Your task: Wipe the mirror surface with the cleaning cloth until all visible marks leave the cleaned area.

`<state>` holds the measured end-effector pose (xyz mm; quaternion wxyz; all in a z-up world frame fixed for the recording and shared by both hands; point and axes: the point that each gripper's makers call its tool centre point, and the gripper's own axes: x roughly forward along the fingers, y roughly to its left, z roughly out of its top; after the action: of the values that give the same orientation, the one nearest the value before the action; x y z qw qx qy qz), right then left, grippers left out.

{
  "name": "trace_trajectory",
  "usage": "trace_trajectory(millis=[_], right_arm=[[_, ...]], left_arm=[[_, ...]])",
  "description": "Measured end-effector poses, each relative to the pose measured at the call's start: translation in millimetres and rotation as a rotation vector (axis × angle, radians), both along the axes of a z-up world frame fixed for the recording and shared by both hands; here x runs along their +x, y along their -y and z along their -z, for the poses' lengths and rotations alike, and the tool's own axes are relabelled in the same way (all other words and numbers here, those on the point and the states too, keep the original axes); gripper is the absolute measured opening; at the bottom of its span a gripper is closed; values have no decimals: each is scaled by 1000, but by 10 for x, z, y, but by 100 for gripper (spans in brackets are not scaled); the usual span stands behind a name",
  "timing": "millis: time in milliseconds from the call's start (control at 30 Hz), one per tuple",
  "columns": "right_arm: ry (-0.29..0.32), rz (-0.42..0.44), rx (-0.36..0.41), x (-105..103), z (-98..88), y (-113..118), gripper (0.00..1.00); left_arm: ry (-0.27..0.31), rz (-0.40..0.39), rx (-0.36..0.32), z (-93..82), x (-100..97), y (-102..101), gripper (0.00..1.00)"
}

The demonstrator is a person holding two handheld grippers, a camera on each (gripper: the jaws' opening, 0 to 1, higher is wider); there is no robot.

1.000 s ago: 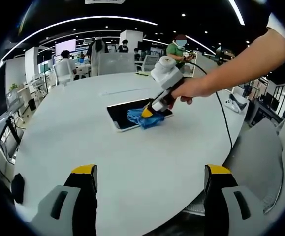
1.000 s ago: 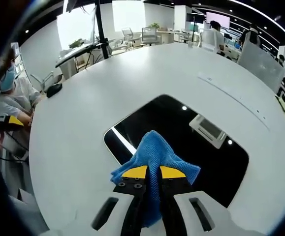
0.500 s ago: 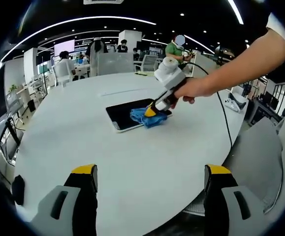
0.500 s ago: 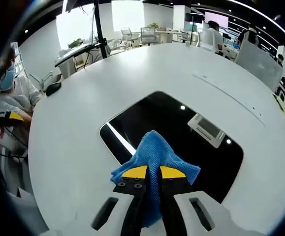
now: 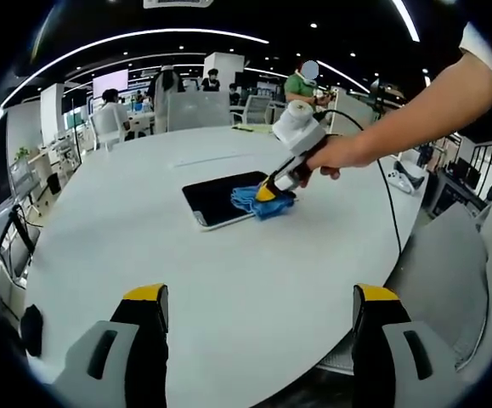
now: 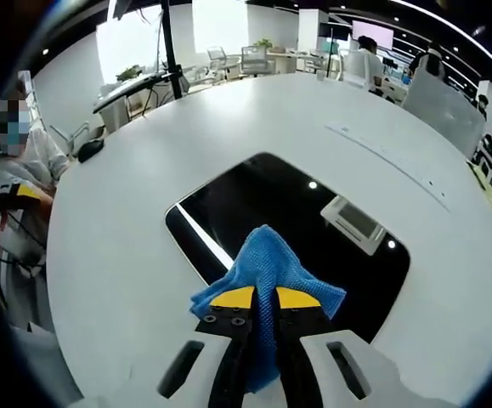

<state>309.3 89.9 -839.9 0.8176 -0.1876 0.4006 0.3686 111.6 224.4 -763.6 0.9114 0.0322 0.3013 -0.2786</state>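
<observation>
Right now the right gripper (image 6: 265, 299) has its yellow-tipped jaws pinched tight on the blue cleaning cloth (image 6: 271, 265), which bunches up ahead of the tips and presses down on the near part of the mirror (image 6: 313, 229). That mirror is a dark rectangle with rounded corners, lying flat on the white round table (image 6: 127, 229); its glass reflects ceiling lights and a square fixture. From the left gripper view, the same gripper (image 5: 271, 189), held in a person's hand (image 5: 335, 157), comes in from the right and tilts down so its tip meets the cloth (image 5: 258, 200) at the mirror's (image 5: 216, 200) right end. The left gripper (image 5: 261, 308) hangs well back from the mirror, above the near edge of the table (image 5: 229, 272), with its jaws spread wide and nothing between them.
</observation>
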Motion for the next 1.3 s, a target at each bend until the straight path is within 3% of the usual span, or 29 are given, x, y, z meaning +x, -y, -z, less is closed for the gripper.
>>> trace_trajectory(millis=[233, 333, 633, 967, 1300], right_arm=[[7, 1, -11, -65, -57, 79, 3], [4, 5, -12, 41, 7, 143, 3], [6, 13, -18, 104, 46, 229, 3], [7, 24, -27, -12, -22, 291, 3], [8, 43, -38, 0, -12, 437, 3]], left_arm=[[-2, 0, -2, 5, -6, 4, 91], [-2, 0, -2, 8, -2, 2, 91], [0, 3, -4, -1, 8, 21, 91], [-3, 4, -3, 12, 0, 12, 91], [-3, 10, -5, 19, 4, 40, 91]])
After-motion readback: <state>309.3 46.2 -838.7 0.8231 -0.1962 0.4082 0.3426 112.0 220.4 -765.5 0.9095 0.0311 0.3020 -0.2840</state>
